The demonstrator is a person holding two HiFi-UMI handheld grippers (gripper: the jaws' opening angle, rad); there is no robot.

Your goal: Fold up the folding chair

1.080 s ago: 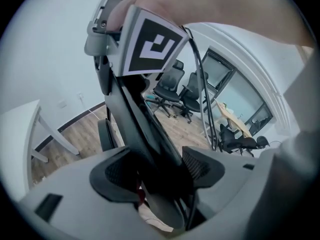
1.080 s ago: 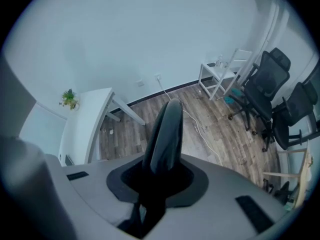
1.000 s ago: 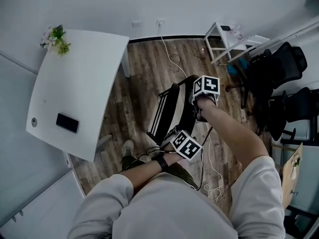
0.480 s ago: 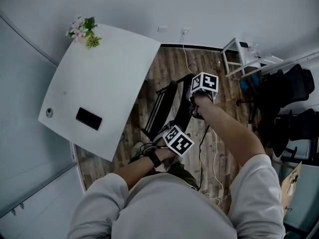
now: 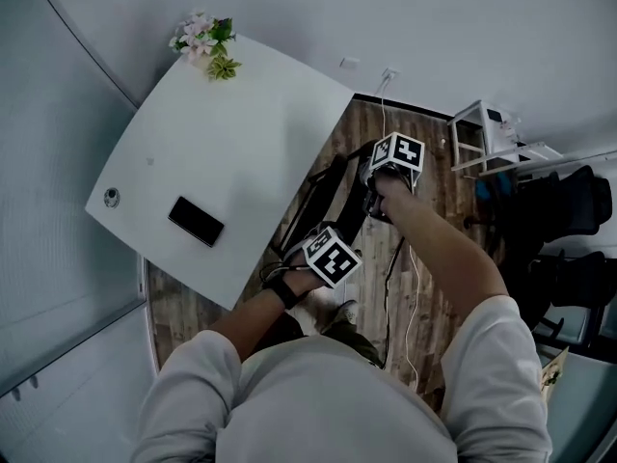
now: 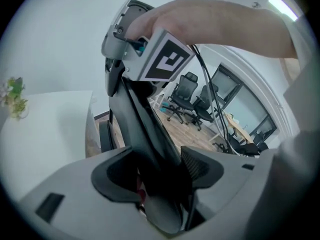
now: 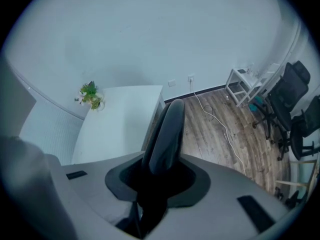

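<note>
The black folding chair (image 5: 328, 196) is folded flat and stands on edge beside the white table's right side. My left gripper (image 5: 326, 244) holds its near end; in the left gripper view the jaws (image 6: 160, 169) close around a dark slab of the chair (image 6: 135, 119). My right gripper (image 5: 381, 186) holds the far top end. Its jaws (image 7: 157, 176) have just been opening a little, and the chair's rounded black edge (image 7: 167, 134) still sits pressed between them. The right gripper's marker cube (image 6: 165, 59) shows at the top of the left gripper view.
A white table (image 5: 241, 133) with a dark phone (image 5: 196, 221) and a flower pot (image 5: 205, 39) stands at the left. Black office chairs (image 5: 559, 210) and a white rack (image 5: 492, 133) fill the right. A white cable (image 5: 410, 287) trails over the wooden floor.
Both grippers and the folded chair have moved across the floor towards the white table, which now lies right next to the chair. The office chairs have slid towards the right edge.
</note>
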